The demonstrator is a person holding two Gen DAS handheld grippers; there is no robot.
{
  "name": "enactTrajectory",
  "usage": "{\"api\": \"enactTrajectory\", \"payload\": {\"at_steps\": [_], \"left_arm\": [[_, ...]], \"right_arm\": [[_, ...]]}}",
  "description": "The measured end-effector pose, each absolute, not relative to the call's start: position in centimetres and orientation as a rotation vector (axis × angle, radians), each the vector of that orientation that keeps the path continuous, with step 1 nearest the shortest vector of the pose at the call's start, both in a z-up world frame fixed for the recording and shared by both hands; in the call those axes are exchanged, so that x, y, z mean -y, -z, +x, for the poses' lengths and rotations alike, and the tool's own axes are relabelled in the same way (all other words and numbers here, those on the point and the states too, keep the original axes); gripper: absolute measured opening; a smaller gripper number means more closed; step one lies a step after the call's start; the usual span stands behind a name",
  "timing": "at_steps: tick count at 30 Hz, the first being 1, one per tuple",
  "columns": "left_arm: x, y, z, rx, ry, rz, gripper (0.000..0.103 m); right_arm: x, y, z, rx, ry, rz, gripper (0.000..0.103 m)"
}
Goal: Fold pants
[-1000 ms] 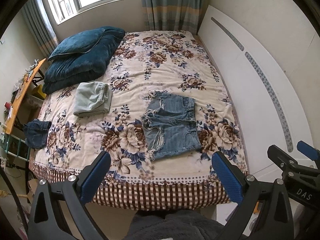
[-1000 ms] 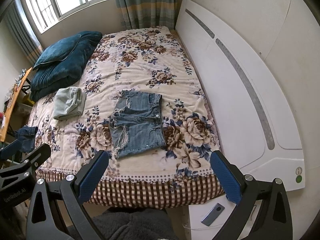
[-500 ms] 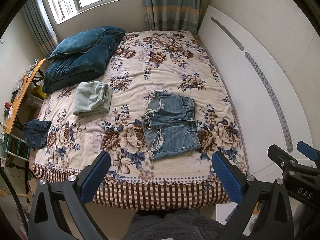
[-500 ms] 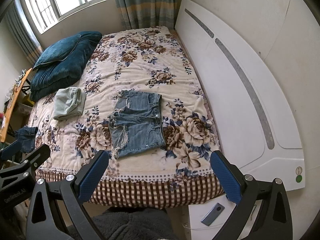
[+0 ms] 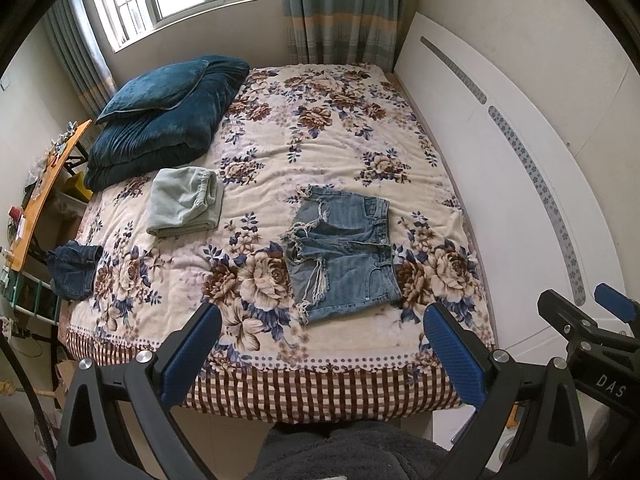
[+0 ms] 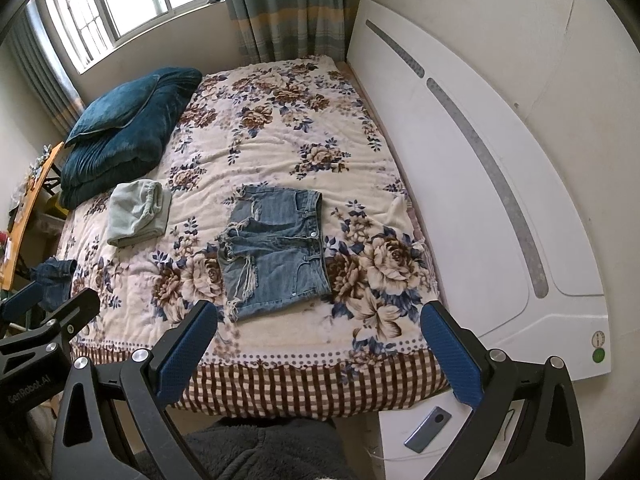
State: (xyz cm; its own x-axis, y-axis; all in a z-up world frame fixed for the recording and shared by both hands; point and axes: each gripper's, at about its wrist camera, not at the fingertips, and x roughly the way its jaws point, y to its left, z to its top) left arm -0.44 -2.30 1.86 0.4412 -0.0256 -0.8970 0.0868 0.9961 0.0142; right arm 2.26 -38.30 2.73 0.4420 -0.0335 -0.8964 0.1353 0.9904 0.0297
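Observation:
Frayed light-blue denim shorts (image 5: 340,248) lie flat on the floral bedspread (image 5: 320,140), waistband to the right; they also show in the right wrist view (image 6: 276,248). My left gripper (image 5: 320,354) is open and empty, held above the bed's near edge, short of the shorts. My right gripper (image 6: 320,350) is open and empty at the same distance. Each gripper shows at the edge of the other's view.
Folded pale-green pants (image 5: 184,202) lie left of the shorts. A dark denim garment (image 5: 72,270) lies at the bed's left edge. A teal pillow and duvet (image 5: 160,120) sit at the back left. White headboard (image 5: 500,200) on the right; a phone (image 6: 428,434) on the nightstand; a wooden desk (image 5: 40,196) at left.

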Motion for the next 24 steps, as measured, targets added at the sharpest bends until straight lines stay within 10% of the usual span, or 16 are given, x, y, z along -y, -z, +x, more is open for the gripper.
{"api": "enactTrajectory", "payload": {"at_steps": [24], "left_arm": [[2.35,-2.27,0.32,-1.113,0.067,0.056,0.103]], "right_arm": [[38.15,-2.01,2.45,-1.108,0.099,0.111,0.103]]}}
